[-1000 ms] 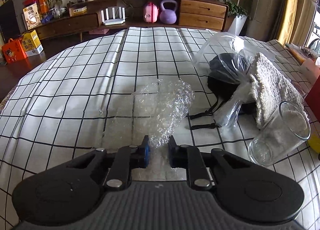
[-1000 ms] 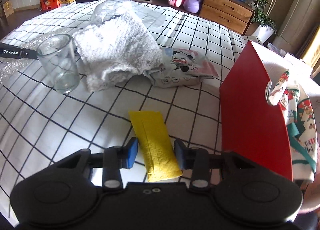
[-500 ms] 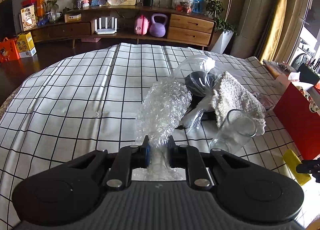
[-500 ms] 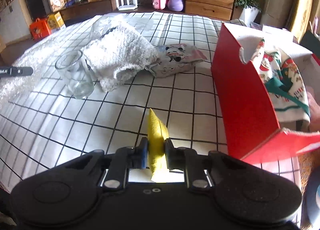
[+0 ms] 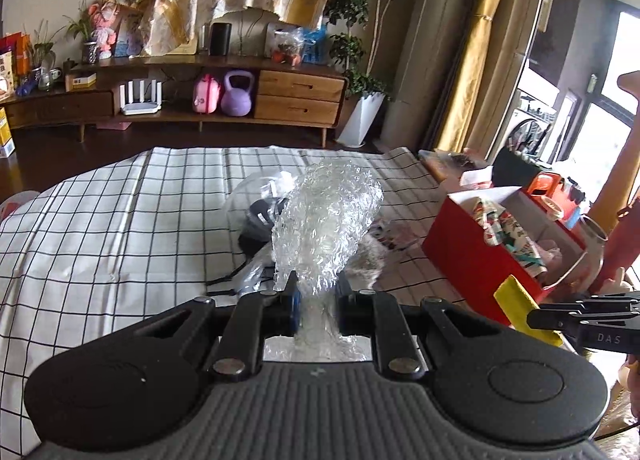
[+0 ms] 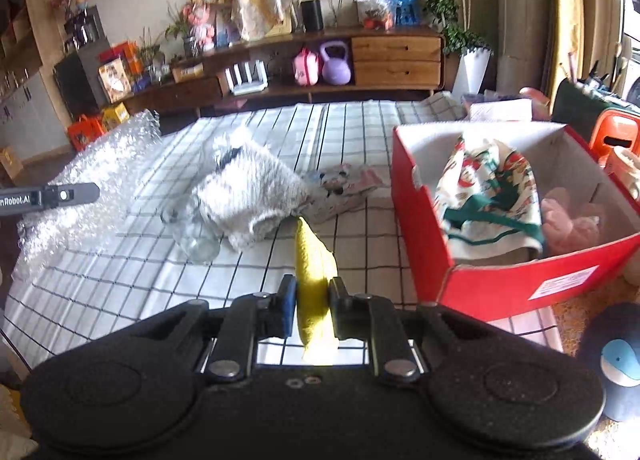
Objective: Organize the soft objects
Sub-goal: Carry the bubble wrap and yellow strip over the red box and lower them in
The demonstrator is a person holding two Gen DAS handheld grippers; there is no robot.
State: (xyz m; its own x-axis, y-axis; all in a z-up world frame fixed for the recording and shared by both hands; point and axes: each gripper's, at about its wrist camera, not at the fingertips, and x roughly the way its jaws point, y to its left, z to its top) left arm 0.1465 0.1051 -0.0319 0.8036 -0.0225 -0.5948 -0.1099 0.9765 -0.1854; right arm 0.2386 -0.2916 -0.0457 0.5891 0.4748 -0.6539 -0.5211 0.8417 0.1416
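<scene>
My left gripper (image 5: 317, 302) is shut on a sheet of clear bubble wrap (image 5: 326, 228), lifted off the checked tablecloth (image 5: 120, 220). In the right wrist view the bubble wrap (image 6: 88, 176) hangs at the far left beside the left gripper's finger (image 6: 60, 196). My right gripper (image 6: 312, 296) is shut on a yellow cloth (image 6: 314, 268), held edge-up above the table; the yellow cloth (image 5: 524, 306) also shows at the right of the left wrist view. An open red box (image 6: 500, 288) holds a printed fabric (image 6: 488, 188) and a pink soft item (image 6: 572, 220).
On the table lie a white fluffy towel (image 6: 248, 192), a glass jar (image 6: 196, 232) on its side, a panda-print pouch (image 6: 340, 188) and a dark item in a clear plastic bag (image 5: 260, 216). A wooden sideboard (image 5: 200, 100) stands beyond the table.
Both grippers rose off the table, carrying the bubble wrap and the yellow cloth. The right gripper shut on the cloth and turned it edge-up. The red box interior came into view.
</scene>
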